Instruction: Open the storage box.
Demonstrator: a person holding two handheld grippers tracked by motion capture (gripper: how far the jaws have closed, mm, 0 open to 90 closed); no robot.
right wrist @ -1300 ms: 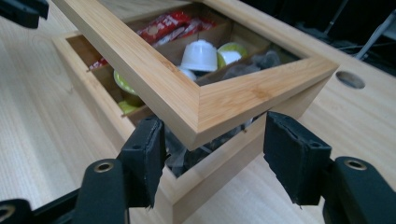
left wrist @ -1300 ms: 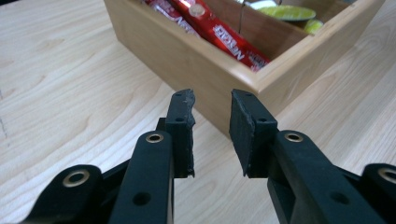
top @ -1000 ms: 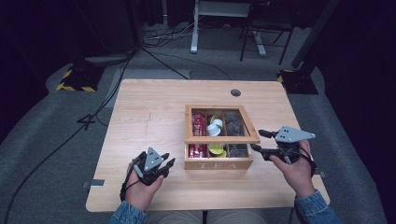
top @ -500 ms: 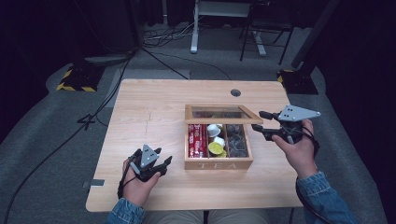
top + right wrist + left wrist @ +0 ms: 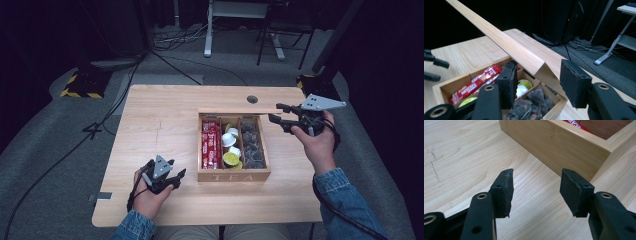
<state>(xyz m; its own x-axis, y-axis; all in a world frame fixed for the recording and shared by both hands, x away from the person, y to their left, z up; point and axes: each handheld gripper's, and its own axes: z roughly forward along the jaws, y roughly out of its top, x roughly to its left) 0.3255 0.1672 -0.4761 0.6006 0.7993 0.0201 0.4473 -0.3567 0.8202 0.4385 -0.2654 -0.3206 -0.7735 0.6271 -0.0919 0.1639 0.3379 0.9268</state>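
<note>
A wooden tea box marked TEA stands mid-table, holding red packets, round capsules and dark tea bags. Its lid is raised on its back hinge. My right gripper is at the lid's right corner. In the right gripper view the lid's corner lies between the jaws, which have just been closing and stand apart; one pad is against the lid. My left gripper rests on the table left of the box, open with nothing between its pads after just opening.
The box's front left corner is just ahead of the left jaws. A round cable hole sits near the table's far edge. Bare tabletop lies left of the box. Desk legs and cables are on the floor beyond.
The right hand has risen and moved back along the box's right side to the lid's corner, and the lid's edge now shows raised. The left gripper's jaws have spread.
</note>
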